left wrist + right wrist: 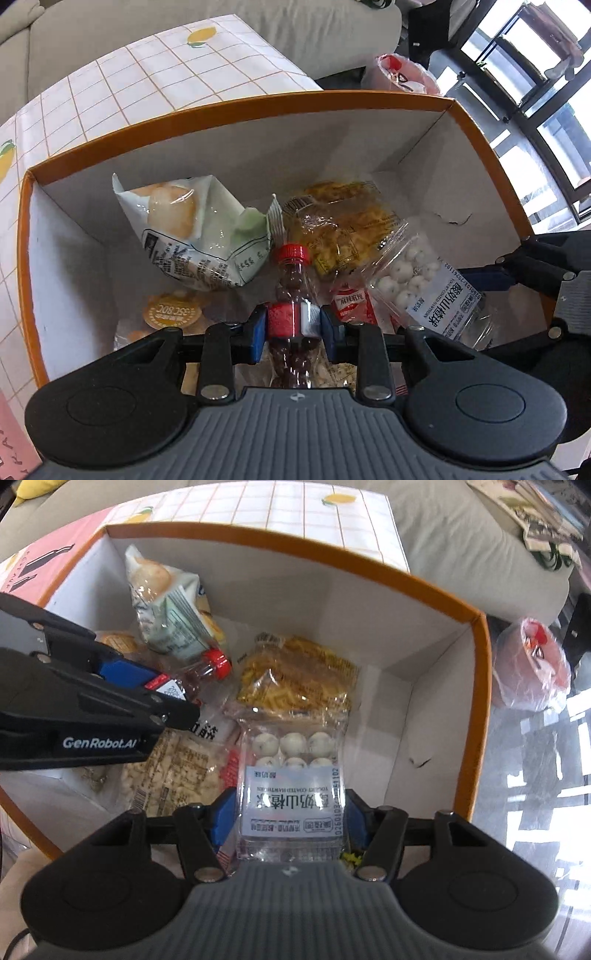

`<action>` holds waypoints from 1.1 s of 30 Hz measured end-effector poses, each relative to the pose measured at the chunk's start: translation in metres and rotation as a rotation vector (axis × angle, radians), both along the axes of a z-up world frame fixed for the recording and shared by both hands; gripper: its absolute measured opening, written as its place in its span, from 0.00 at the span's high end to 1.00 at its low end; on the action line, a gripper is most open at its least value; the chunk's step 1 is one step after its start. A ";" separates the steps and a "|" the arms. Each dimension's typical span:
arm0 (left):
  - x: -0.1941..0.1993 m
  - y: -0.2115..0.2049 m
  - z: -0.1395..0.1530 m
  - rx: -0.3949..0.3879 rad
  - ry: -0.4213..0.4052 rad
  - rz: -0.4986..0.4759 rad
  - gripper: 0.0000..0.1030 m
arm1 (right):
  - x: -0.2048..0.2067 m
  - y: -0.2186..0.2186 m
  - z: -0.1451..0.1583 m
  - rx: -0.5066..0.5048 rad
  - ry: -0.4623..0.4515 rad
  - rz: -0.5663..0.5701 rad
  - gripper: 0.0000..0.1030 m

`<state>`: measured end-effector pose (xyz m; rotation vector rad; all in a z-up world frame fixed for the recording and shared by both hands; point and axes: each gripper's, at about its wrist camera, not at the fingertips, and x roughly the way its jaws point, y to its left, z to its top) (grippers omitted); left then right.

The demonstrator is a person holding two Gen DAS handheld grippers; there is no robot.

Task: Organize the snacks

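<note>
The small red-capped bottle (293, 295) is clamped at its label by the left tongs (293, 325), low inside the orange-rimmed box (236, 110). It should be kept level and cleared of the green bun packet (192, 229) at its left. The yellow noodle bag (295, 679) lies between the two. The clear tub of white hawthorn balls (293, 782) is clamped by the right tongs (288, 812); its room appears to be the bare box floor at right. The checked bench (147, 81) lies beyond.
</note>
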<state>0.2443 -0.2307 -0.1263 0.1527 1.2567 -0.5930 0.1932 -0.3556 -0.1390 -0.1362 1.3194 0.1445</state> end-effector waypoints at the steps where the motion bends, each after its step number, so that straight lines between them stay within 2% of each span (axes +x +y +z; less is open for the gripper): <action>1: -0.002 0.001 0.002 -0.005 -0.010 0.004 0.61 | 0.000 -0.001 -0.001 0.003 0.003 -0.005 0.42; 5: -0.005 0.006 0.012 -0.020 -0.030 -0.005 0.49 | -0.002 0.000 0.000 0.018 0.003 -0.011 0.37; 8: -0.011 0.009 0.025 -0.015 -0.054 -0.011 0.38 | -0.004 0.005 0.005 0.012 0.002 0.005 0.28; 11: -0.018 0.013 0.041 -0.014 -0.089 -0.010 0.37 | -0.009 0.011 0.016 -0.011 -0.022 0.015 0.27; 16: -0.036 0.035 0.079 -0.034 -0.154 0.016 0.37 | -0.020 0.017 0.042 0.017 -0.063 -0.012 0.26; 24: -0.072 0.069 0.132 -0.015 -0.272 0.068 0.37 | -0.044 0.033 0.089 0.049 -0.153 -0.026 0.22; 33: -0.122 0.112 0.179 -0.047 -0.399 0.129 0.37 | -0.082 0.057 0.141 0.137 -0.270 -0.056 0.18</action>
